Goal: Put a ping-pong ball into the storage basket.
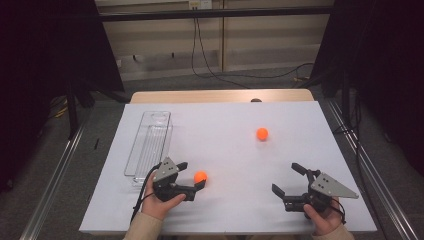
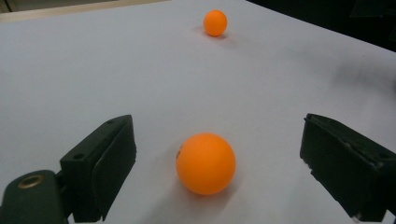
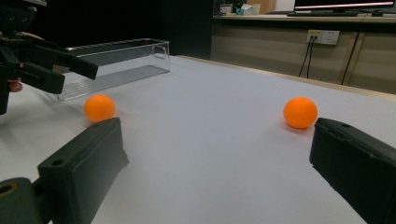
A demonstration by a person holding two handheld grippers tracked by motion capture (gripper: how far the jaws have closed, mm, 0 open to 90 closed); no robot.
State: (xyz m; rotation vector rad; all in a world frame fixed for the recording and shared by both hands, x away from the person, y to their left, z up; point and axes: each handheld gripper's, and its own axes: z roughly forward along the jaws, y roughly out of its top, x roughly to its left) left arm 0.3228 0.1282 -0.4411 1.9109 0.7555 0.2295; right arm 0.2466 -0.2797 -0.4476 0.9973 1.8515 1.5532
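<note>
While a clear tray [image 1: 148, 142] flanks it, nothing blocks the near ball [image 1: 200, 176].

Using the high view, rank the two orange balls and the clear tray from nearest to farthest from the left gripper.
From the left gripper:
1. Near ball, on the table between its open jaws, not gripped.
2. Clear tray, just beyond and to its left, along the table's left side.
3. Far ball, right of centre, toward the far edge.

You're in a lab: black curtains [image 1: 45, 50] flank a paper-covered table [image 1: 225, 150], floor rails [image 1: 55, 180], loose cables [image 1: 210, 65], wall sockets [image 3: 322, 36].
</note>
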